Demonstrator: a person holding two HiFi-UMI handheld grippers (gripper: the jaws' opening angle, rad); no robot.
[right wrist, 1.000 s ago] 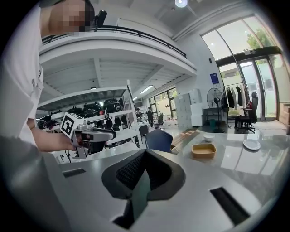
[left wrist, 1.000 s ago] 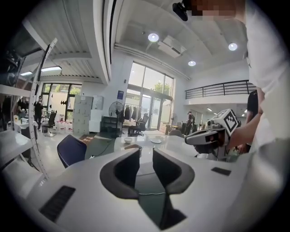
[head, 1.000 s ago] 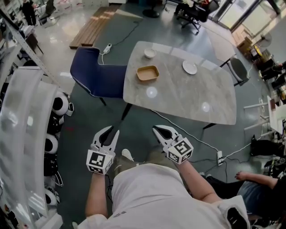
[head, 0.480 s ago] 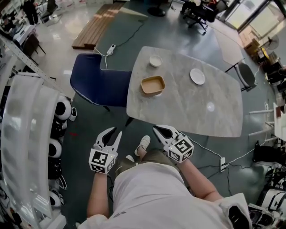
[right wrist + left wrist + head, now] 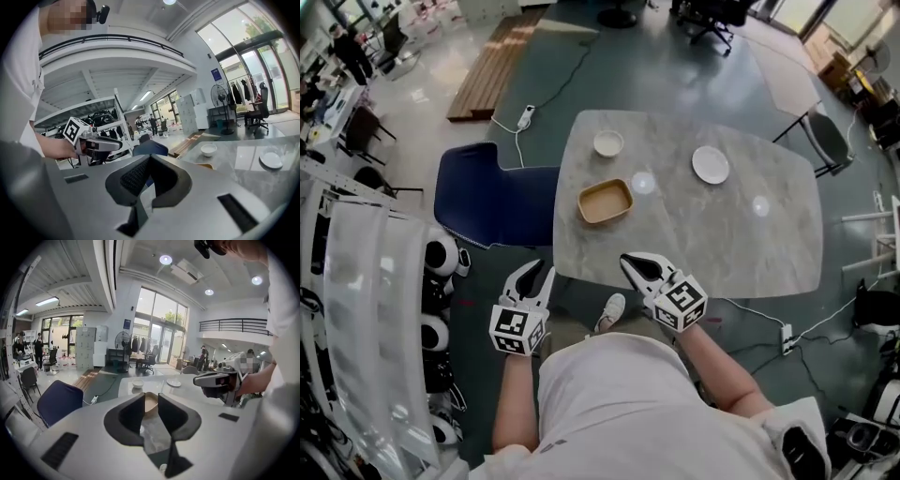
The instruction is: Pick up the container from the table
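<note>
Peeking between jaws of left gripper [image 5: 151,395], container [image 5: 150,405] half-hidden

Container [image 5: 605,202] look: a shallow tan tray, rectangular with rounded corners and a raised rim, is seen.
Container state: the top is open; nothing can be made out inside.
Container pose: it is set flat and upright, its long side turned slightly, roughly along the 8-to-2 o'clock line in the head view.
Container place: it rests on the table [image 5: 722,234], at 9 o'clock from the tabletop's centre, near the left edge.
Container in the left gripper view: its near end [image 5: 151,401] is seen, far off on the tabletop.
Table look: a pale grey, marble-patterned top with rounded corners is shown; glare spots are reflected on it.
</note>
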